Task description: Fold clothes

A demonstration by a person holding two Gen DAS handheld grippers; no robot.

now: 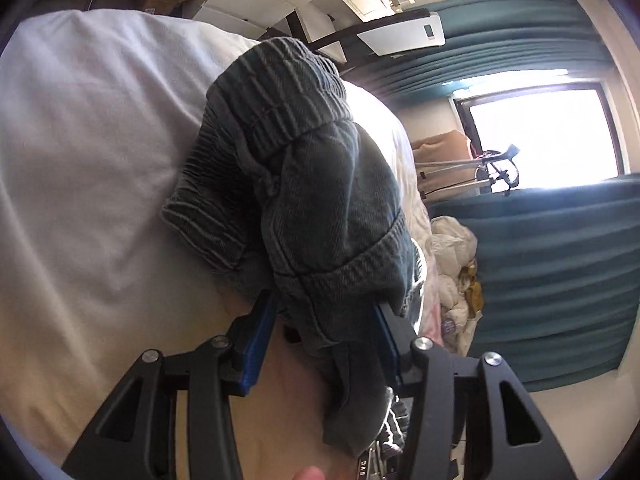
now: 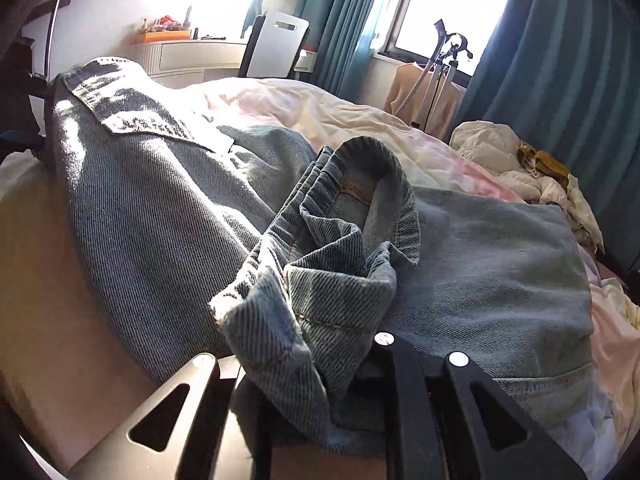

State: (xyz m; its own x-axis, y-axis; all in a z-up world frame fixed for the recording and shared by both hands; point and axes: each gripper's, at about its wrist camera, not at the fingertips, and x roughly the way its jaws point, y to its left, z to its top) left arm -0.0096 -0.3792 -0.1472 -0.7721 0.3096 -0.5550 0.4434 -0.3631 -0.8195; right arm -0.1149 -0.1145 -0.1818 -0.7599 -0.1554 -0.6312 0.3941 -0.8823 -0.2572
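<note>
Left gripper (image 1: pixel 326 320): I see my blue-padded fingers (image 1: pixel 258 344) clamped on a bunched handful of denim; the cloth fills the gap between them and spills toward the camera.
Right gripper (image 2: pixel 316 364): I see only the black linkages, with crumpled denim heaped over where the fingertips would be. I cannot tell whether they are closed on the cloth or just buried under it.
Jeans (image 2: pixel 168 216): faded blue-grey denim, spread across the bed in my right view, one broad panel lying flat to the right and another humped up at left with a stitched flap catching the sun.
Waistband (image 1: pixel 280 96): the elastic, ribbed edge rises above my left grip, folded over on itself.
Bed (image 1: pixel 88 152): white sheet under the jeans, pale and rumpled farther back.
Crumpled bedding (image 2: pixel 504 152): cream heap with a mustard scrap, at the far right edge of the bed.
Curtains (image 2: pixel 560 80): teal, flanking the bright window.
Chair (image 2: pixel 276 46): white-backed, beyond the bed, beside a pale dresser (image 2: pixel 188 54).
</note>
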